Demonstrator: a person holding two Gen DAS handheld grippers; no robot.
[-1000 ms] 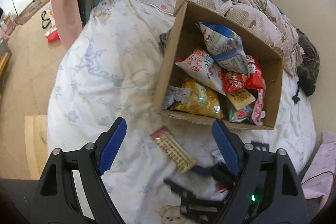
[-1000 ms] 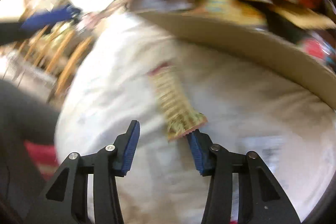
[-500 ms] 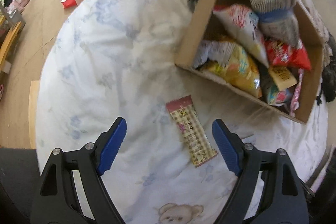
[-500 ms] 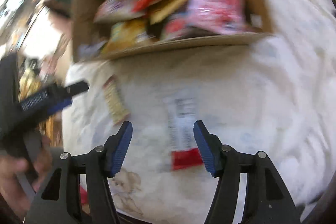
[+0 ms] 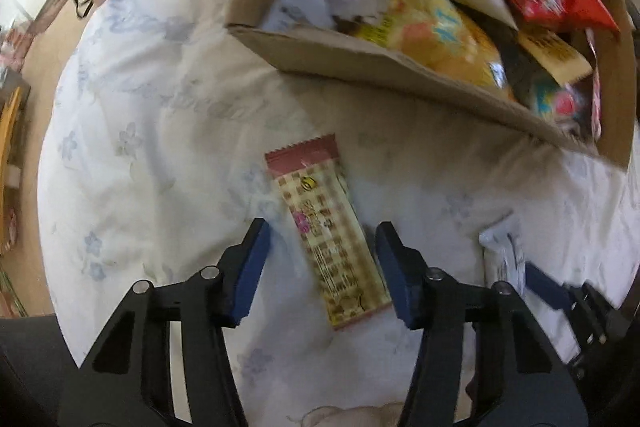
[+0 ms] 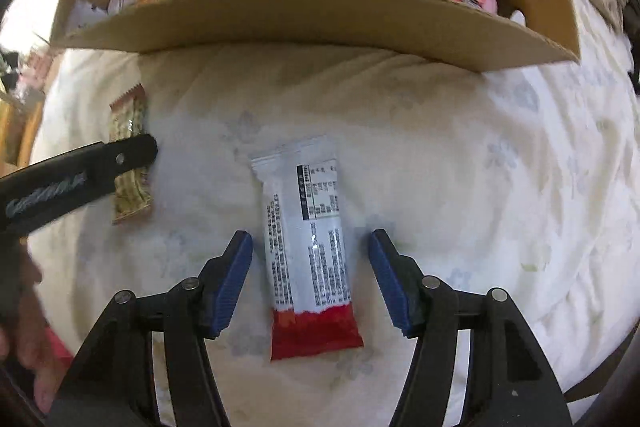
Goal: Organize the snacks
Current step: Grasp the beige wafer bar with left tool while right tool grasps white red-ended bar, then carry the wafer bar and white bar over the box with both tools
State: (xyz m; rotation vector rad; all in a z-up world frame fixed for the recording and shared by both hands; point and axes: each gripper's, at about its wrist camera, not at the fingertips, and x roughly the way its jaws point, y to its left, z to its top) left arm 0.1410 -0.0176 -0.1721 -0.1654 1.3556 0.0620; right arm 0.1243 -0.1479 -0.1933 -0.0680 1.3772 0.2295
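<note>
Left claw (image 5: pixel 320 259) wide, straddling the tan checked snack bar with pink crimped end (image 5: pixel 326 239) on the white floral duvet (image 5: pixel 160 131); long axis runs along the fingers. Right claw (image 6: pixel 310 275) wide, likewise astride the white-and-red wrapped bar (image 6: pixel 308 255). Open cardboard snack box (image 6: pixel 320 15) just beyond both.

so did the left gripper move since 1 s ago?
Yes. The left gripper has dropped toward the bed, off the cardboard box, and now straddles the checkered snack bar, jaws narrower.

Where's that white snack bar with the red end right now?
In the right wrist view, the white snack bar lies on the quilt, between the open right hand-held gripper, just short of the cardboard box.
</note>
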